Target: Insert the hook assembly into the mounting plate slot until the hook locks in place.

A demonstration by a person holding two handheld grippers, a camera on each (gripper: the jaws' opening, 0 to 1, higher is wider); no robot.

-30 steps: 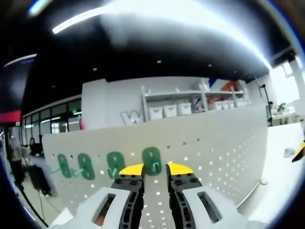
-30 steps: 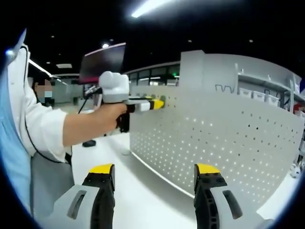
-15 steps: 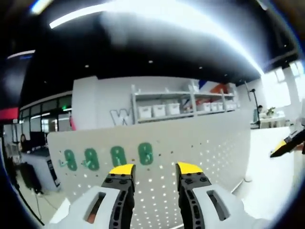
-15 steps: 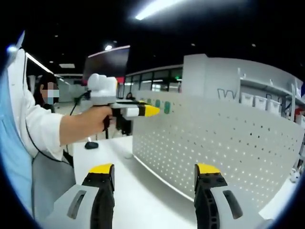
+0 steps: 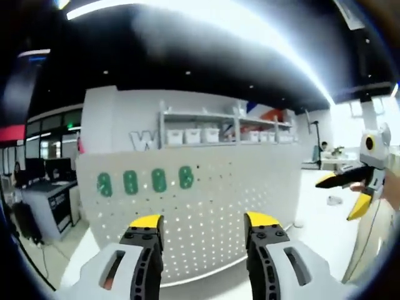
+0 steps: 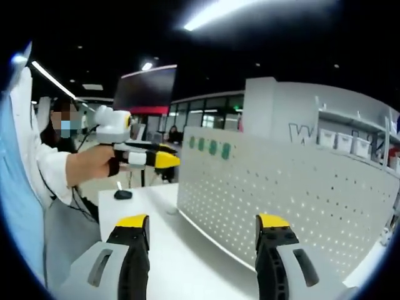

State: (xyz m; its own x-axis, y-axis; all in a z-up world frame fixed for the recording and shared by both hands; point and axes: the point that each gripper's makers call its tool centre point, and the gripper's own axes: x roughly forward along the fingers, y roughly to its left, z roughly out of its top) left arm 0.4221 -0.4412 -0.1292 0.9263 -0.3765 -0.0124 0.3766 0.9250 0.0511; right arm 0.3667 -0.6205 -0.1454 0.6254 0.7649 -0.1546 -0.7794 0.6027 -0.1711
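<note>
A white pegboard mounting plate [image 5: 250, 187] stands upright on the table, with several green hook assemblies [image 5: 159, 180] seated in a row along its upper left. My left gripper [image 5: 205, 222] is open, a short way back from the board with nothing between its yellow-tipped fingers. In the right gripper view the same pegboard [image 6: 287, 194] runs off to the right with the green hooks [image 6: 209, 147] near its top corner. A person's hand holds the left gripper [image 6: 169, 160] just left of that corner. My right gripper [image 6: 202, 222] is open and empty. It also shows at the right as the right gripper [image 5: 342, 192].
The white table [image 6: 162, 244] spreads out in front of the board. A small black object [image 6: 123, 194] lies on it near the far left corner. Shelves with white bins [image 5: 200, 134] stand behind the board. The person's sleeve and body [image 6: 37, 187] are at the left.
My left gripper has opened wider and drawn back from the pegboard, leaving the rightmost green hook on the board. The right gripper stays open.
</note>
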